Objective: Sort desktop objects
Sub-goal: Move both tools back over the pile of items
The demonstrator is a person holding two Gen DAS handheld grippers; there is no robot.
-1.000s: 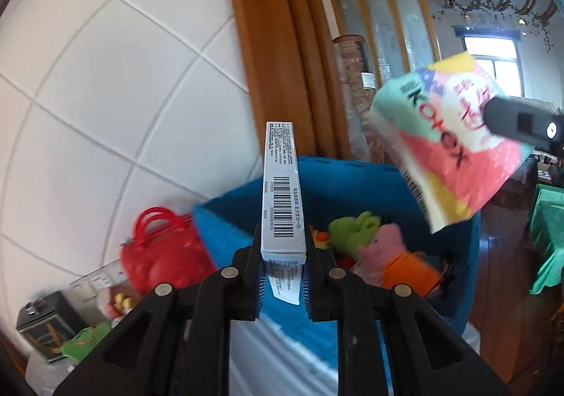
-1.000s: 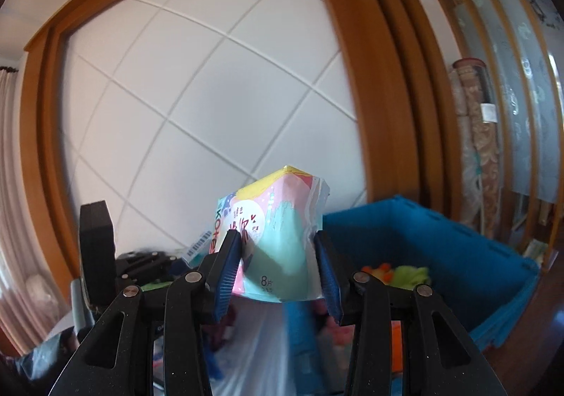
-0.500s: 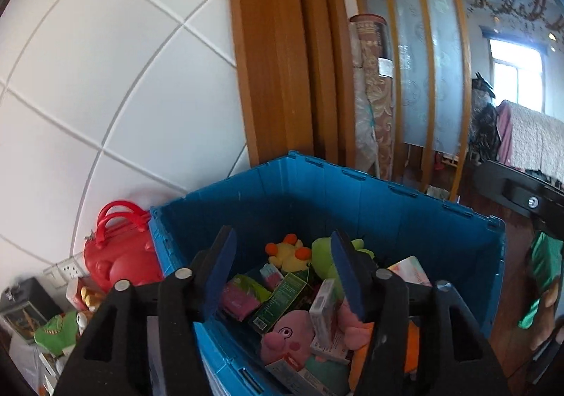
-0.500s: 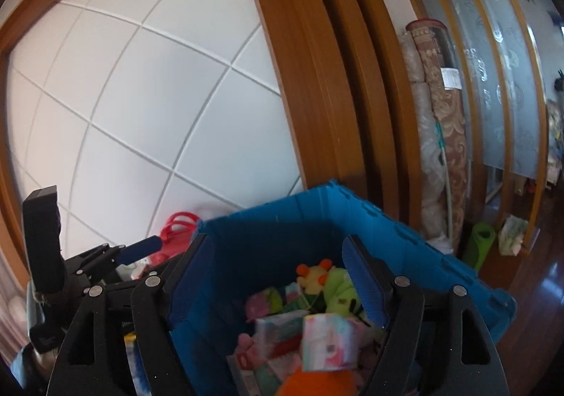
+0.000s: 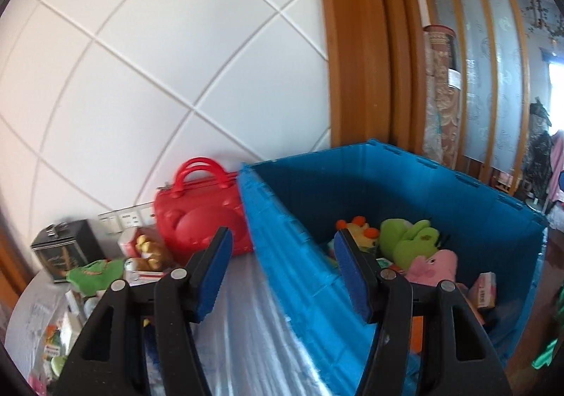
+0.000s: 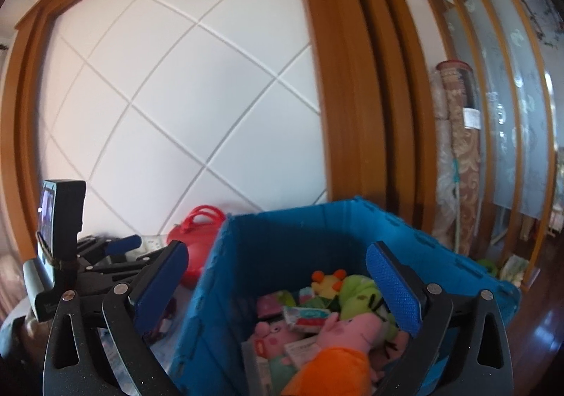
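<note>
Left gripper (image 5: 283, 276) is standing released, nothing between its blue pads (image 5: 215, 276); its opening is framing the near-left wall of the blue crate (image 5: 282, 255). Right gripper (image 6: 278, 290) is gaping wide and empty, its jaws having just been opening, with no object between them; it is looking over the crate's near corner into the interior.

In the left wrist view the crate is occupying the 3 to 5 o'clock sector. Inside it, a green plush (image 5: 410, 237) is lying at about 3 o'clock of frame centre, a pink plush pig (image 5: 435, 263) is touching it on the 4 o'clock side, and a yellow plush with orange tips (image 5: 356, 228) is sitting just beside the green one toward 9 o'clock. A small pink carton (image 5: 486, 290) is resting against the crate's right wall.

In the right wrist view the crate contents are piling at 5 o'clock: a pig plush in an orange garment (image 6: 338, 343) is lying uppermost, small boxes and packets beneath it; individual labels are too blurred to read.

Outside the crate, a red handbag (image 5: 201, 216) is standing upright, touching the crate's left wall. At 8 o'clock a dark tin (image 5: 65, 248) and loose small items are sitting on the silvery table cover (image 5: 253, 343).
</note>
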